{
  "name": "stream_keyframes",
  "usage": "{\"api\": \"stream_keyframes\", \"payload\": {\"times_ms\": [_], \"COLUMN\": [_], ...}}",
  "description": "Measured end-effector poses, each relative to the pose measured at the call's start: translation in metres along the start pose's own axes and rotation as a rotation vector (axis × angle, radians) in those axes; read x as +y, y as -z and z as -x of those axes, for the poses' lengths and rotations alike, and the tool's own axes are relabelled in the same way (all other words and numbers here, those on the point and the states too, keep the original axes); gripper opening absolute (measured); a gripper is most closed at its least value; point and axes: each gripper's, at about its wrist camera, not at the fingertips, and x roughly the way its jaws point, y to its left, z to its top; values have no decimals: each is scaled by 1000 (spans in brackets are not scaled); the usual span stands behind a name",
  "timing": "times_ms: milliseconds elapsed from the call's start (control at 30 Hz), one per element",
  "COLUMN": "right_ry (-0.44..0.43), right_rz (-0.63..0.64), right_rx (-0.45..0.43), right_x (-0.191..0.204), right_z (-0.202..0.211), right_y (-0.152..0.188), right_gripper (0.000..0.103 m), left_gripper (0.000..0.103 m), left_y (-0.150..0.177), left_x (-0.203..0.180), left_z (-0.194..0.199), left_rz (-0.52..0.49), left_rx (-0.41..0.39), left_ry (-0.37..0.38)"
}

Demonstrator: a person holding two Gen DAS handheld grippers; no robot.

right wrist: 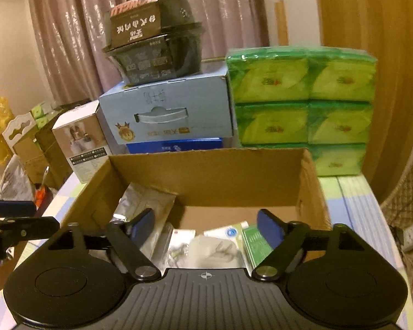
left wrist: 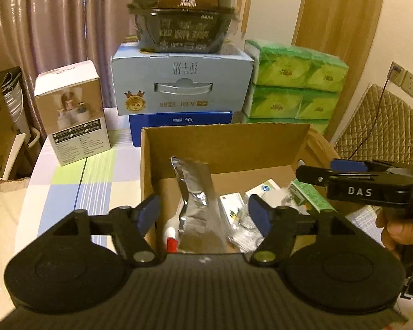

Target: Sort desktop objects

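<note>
An open cardboard box (left wrist: 223, 143) (right wrist: 206, 173) stands on the checked tablecloth. Inside lie a silver foil pouch (left wrist: 198, 192) (right wrist: 143, 200), a white tube with a red cap (left wrist: 172, 236), a green packet (left wrist: 311, 195) (right wrist: 254, 243) and small white packets (right wrist: 225, 232). My left gripper (left wrist: 205, 214) is open and empty above the box's near left part. My right gripper (right wrist: 205, 227) is open and empty above the box's near edge. In the left wrist view the right gripper comes in from the right over the box's right wall, seen side-on.
Behind the box are a pale blue carton (left wrist: 181, 82) on a dark blue one (left wrist: 179, 122), with a black noodle bowl (left wrist: 183, 13) on top. Green tissue packs (left wrist: 294, 82) (right wrist: 303, 101) stand at right, a white product box (left wrist: 71, 112) at left. A quilted chair (left wrist: 382, 126) is far right.
</note>
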Motion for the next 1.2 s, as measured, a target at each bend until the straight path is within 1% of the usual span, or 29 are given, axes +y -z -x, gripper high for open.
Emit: {"api": "stream_keyframes", "payload": {"times_ms": [33,67,133,267,333,533,800,933,1000,1200], "right_ry": [0,-1,5,14,20,24,41,49,52,58], "right_rz": [2,5,7,20,14,2,-10,-23,-28,-16], "right_rx": [0,3,12,36,46,78,89,85,80,76], "right_x": [2,3,5,10,11,12,13,12,12,12], "right_z": [7,16,33,66,81,128,178,197,207,229], "right_y": [2,4,11,27,35,58,84,90,92,97], "right_gripper": [90,91,95,100,101,101,101,101,101,101], "left_gripper": [78,81,90,96,102,102,102,102,102,102], "left_y": [4,7,14,29,37,60,89,101,105,117], "left_x": [-3,-5,-12,-24,-29,-47,-66,-73,-76,-89], "left_z": [7,13,26,49,62,99,141,160,167,188], "left_rz": [4,7,9,24,35,50,76,92,94,85], "left_rx": [-5,-13,-25,-29,-45,-72,-74,-75,-70,-93], "left_ry": [-2,-6,-13,-17,-24,-57,-98,-97,-109,-136]}}
